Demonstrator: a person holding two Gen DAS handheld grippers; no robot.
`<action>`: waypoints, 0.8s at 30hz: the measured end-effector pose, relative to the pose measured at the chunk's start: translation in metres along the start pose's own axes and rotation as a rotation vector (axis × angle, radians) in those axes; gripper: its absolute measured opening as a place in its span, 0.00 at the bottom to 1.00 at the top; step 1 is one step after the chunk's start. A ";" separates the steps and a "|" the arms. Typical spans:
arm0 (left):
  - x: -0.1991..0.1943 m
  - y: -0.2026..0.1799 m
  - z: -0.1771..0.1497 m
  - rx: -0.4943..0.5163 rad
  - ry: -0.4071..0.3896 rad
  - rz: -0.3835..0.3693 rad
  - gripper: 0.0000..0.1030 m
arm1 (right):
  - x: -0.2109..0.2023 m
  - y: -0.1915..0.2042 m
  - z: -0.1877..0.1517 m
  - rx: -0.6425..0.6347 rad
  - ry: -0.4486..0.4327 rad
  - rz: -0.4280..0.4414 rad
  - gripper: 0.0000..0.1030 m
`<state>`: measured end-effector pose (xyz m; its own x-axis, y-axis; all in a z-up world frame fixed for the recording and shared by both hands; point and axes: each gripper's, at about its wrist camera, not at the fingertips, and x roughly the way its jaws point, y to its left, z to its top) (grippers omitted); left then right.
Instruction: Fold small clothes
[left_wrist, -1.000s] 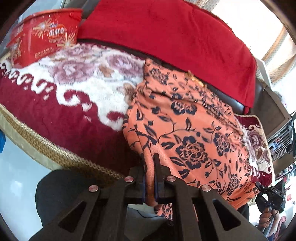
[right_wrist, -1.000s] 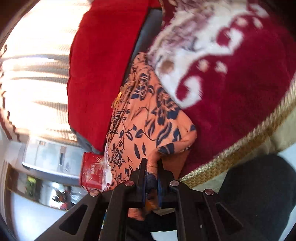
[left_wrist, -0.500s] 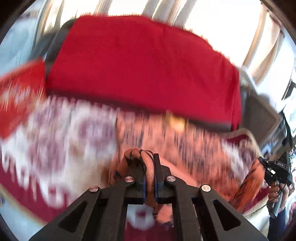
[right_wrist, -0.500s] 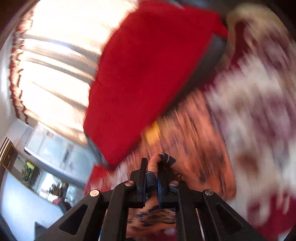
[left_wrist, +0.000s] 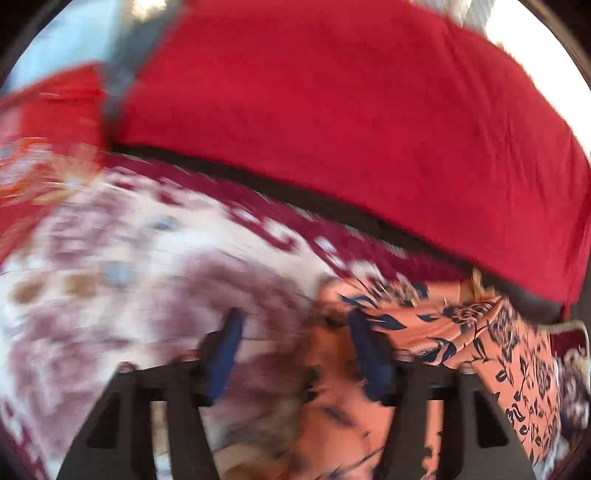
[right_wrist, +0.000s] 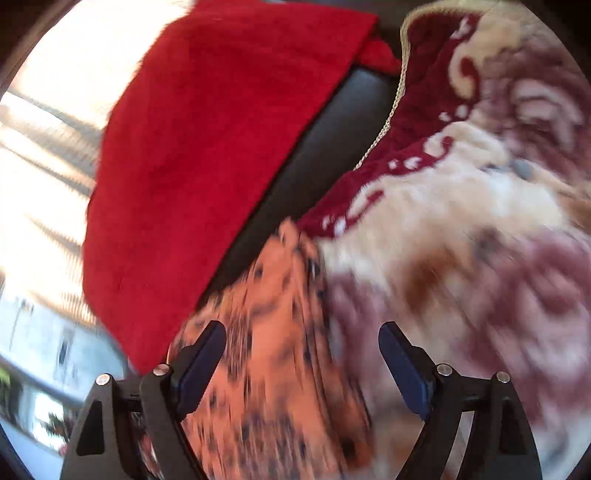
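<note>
Left wrist: floral blanket, red cushion, orange garment; both grippers opening, nothing pinched.

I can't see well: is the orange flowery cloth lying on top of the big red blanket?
No, the orange flowery cloth lies on the patterned rug, below the red blanket.

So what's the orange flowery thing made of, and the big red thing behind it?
The orange flowery garment looks like thin, smooth woven cloth, perhaps a light synthetic or cotton: it drapes and creases softly. The red cover looks like thick, fuzzy fleece or plush: its surface is matte and its edge hairy. Blur hides finer detail.
</note>
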<state>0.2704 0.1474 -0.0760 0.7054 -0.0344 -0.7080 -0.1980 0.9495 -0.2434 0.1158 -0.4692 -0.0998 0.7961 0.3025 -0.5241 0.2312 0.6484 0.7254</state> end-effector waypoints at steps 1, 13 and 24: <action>-0.021 0.010 -0.006 -0.013 -0.044 0.002 0.66 | -0.013 -0.003 -0.012 -0.003 0.001 0.009 0.84; -0.028 -0.020 -0.110 -0.130 0.166 -0.151 0.76 | 0.008 0.011 -0.087 0.092 0.050 0.079 0.85; -0.011 -0.041 -0.042 -0.224 0.211 -0.120 0.15 | 0.047 0.059 -0.048 0.055 0.066 -0.110 0.12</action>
<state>0.2419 0.0958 -0.0860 0.5808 -0.2278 -0.7815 -0.2833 0.8434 -0.4565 0.1403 -0.3833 -0.1035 0.7264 0.2783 -0.6284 0.3465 0.6413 0.6846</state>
